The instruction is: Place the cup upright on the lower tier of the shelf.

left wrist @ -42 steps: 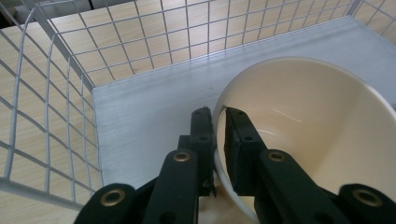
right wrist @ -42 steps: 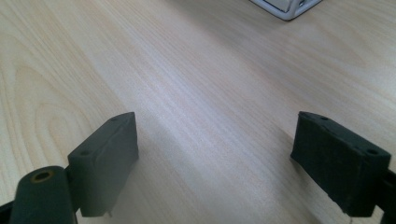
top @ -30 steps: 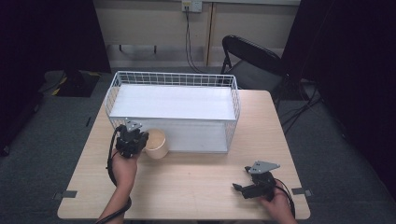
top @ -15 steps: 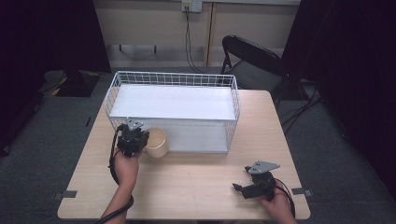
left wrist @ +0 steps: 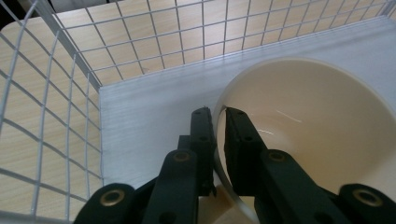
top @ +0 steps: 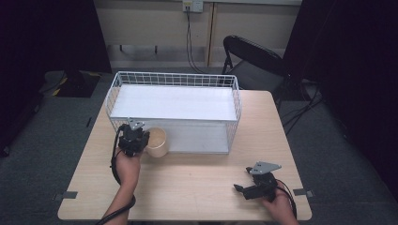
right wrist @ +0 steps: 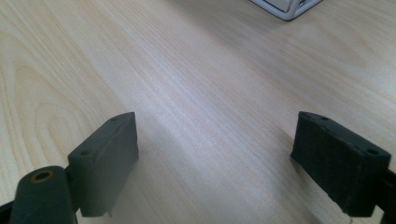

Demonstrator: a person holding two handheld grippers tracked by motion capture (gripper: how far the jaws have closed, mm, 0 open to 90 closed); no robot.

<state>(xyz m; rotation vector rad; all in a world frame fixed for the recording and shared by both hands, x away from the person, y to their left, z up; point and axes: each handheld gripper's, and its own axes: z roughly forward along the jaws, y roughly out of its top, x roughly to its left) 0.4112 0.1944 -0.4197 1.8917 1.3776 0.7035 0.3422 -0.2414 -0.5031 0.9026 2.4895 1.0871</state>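
Jaws on the left gripper are pinched on the rim of a cream bowl, one black jaw outside the wall and the other inside it, with just the thin rim between them. From the left gripper view you can see right down into the bowl, and it looks bare inside, glossy with a faint glint. Behind it there's the white floor panel of the wire basket, and the white mesh wall runs off to the left with wood grain showing through the squares.

From up top, the left gripper sits at the near left corner of the basket, and the bowl is right beside it on its right, up at the basket's front edge. Can't honestly tell from there whether the bowl is resting on the table or lifted a bit.

Right gripper is a different story: jaws spread wide, nothing between them but bare tabletop. It's low over the wood. In the high view it sits near the front right corner of the table, well apart from the bowl and the basket.
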